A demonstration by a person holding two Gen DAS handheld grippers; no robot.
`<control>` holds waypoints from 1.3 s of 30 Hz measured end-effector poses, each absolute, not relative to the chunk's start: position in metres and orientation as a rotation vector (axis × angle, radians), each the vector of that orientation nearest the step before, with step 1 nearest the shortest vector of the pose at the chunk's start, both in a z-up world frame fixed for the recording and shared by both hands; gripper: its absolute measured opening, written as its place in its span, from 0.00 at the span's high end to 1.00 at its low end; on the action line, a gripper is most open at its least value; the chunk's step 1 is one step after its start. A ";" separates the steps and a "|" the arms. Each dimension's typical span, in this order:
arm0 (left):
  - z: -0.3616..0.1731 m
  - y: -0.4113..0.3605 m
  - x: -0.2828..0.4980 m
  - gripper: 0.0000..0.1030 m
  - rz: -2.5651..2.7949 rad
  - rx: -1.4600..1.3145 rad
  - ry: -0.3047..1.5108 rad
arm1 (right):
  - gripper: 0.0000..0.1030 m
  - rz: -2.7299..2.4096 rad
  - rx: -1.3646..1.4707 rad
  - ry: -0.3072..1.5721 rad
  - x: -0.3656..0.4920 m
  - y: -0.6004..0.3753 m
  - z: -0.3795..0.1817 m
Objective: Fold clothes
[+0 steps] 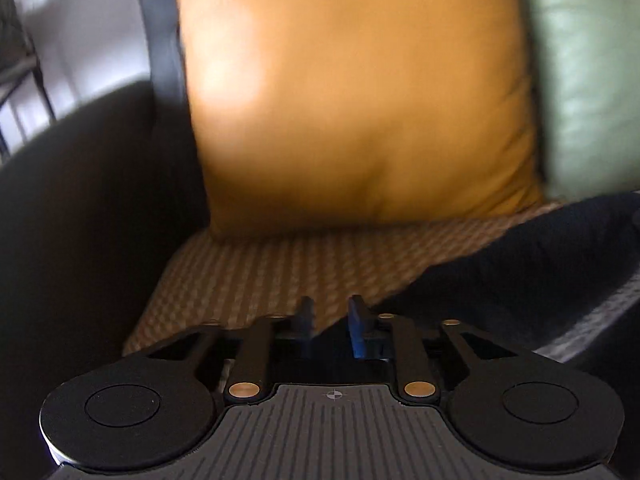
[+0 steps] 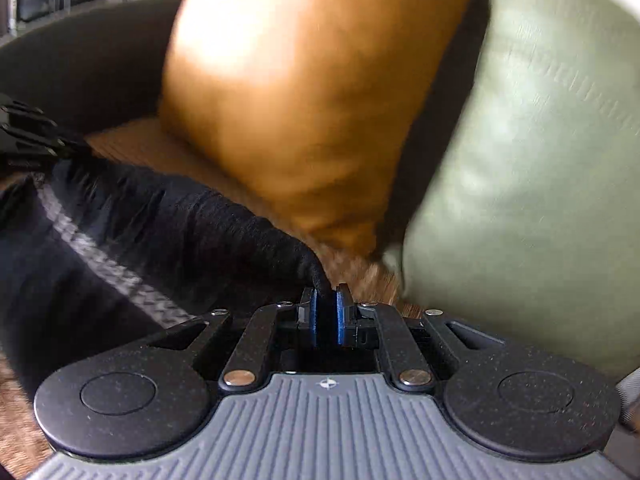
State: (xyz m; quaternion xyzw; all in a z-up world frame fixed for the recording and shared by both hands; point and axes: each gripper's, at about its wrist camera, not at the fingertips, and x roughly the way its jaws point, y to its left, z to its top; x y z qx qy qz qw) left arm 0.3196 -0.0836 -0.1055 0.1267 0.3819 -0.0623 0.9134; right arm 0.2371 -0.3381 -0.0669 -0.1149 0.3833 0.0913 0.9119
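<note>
A black knitted garment (image 2: 132, 232) with a grey band (image 2: 100, 260) lies on a woven brown seat cover (image 1: 260, 276). My right gripper (image 2: 325, 300) is shut on a pinched corner of the black cloth, which runs off to the left from its blue pads. In the left wrist view my left gripper (image 1: 331, 312) stands open above the seat cover, with nothing between its fingers. The black garment (image 1: 520, 264) lies just to its right, with the grey band (image 1: 592, 320) at the frame's right edge.
An orange cushion (image 1: 356, 96) and a pale green cushion (image 2: 528, 200) lean against the dark sofa back. The dark armrest (image 1: 80, 220) rises on the left. Part of the other gripper (image 2: 28, 132) shows at the right wrist view's left edge.
</note>
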 end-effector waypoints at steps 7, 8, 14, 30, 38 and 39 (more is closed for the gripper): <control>-0.096 -0.023 0.326 0.30 -0.026 -0.006 0.803 | 0.45 0.052 -0.078 0.818 0.247 -0.369 -0.086; -0.084 -0.011 0.323 0.30 -0.017 -0.057 0.776 | 0.45 0.022 -0.033 0.794 0.241 -0.379 -0.077; -0.046 0.043 0.248 0.23 -0.026 -0.259 0.723 | 0.46 0.000 0.229 0.620 0.176 -0.420 -0.020; -0.122 0.058 0.161 0.21 -0.064 -0.568 0.893 | 0.30 0.024 0.917 0.699 0.013 -0.440 -0.111; -0.136 0.034 0.180 0.21 -0.108 -0.553 0.840 | 0.31 0.048 0.957 0.634 0.038 -0.429 -0.135; -0.138 0.029 0.183 0.21 -0.114 -0.546 0.833 | 0.32 0.055 0.966 0.621 0.045 -0.427 -0.139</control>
